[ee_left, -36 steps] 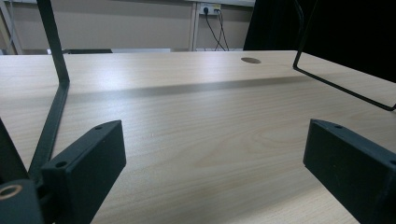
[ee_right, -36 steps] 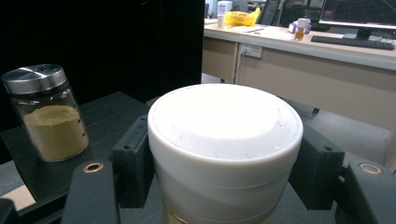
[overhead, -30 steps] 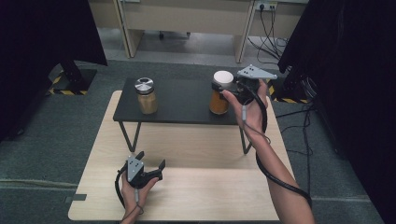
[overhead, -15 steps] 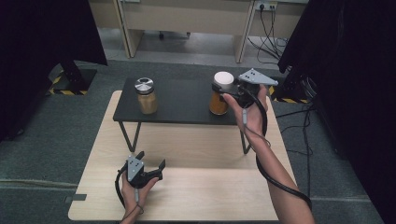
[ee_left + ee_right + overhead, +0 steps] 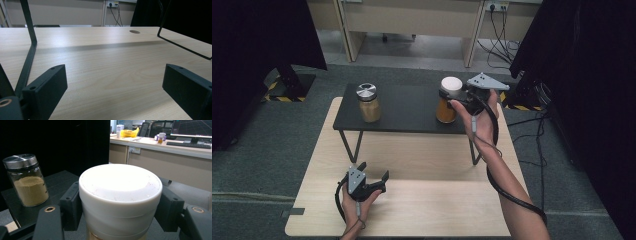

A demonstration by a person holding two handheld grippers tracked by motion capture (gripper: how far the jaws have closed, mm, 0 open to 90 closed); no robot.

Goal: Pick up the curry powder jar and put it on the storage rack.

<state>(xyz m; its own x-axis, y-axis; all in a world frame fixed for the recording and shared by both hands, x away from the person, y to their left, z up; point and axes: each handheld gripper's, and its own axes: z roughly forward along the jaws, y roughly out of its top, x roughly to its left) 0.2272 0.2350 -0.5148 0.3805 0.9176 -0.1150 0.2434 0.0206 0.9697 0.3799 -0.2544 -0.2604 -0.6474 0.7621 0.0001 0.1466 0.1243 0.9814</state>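
A jar with a white lid (image 5: 450, 84) and orange contents (image 5: 445, 111) stands at the right end of a low black shelf (image 5: 404, 107). My right gripper (image 5: 451, 96) is shut on its lid (image 5: 120, 192), one black jaw on each side. A second jar with a metal cap and tan powder (image 5: 368, 102) (image 5: 27, 180) stands at the shelf's left end. My left gripper (image 5: 373, 172) rests on the wooden table (image 5: 422, 200) near its front edge, jaws open with only bare tabletop (image 5: 112, 75) between them.
The shelf stands on thin black wire legs (image 5: 351, 145) (image 5: 28, 50) on the table. Desks (image 5: 412, 15) and cables (image 5: 502, 30) lie beyond on the carpeted floor. Black curtains hang at both sides.
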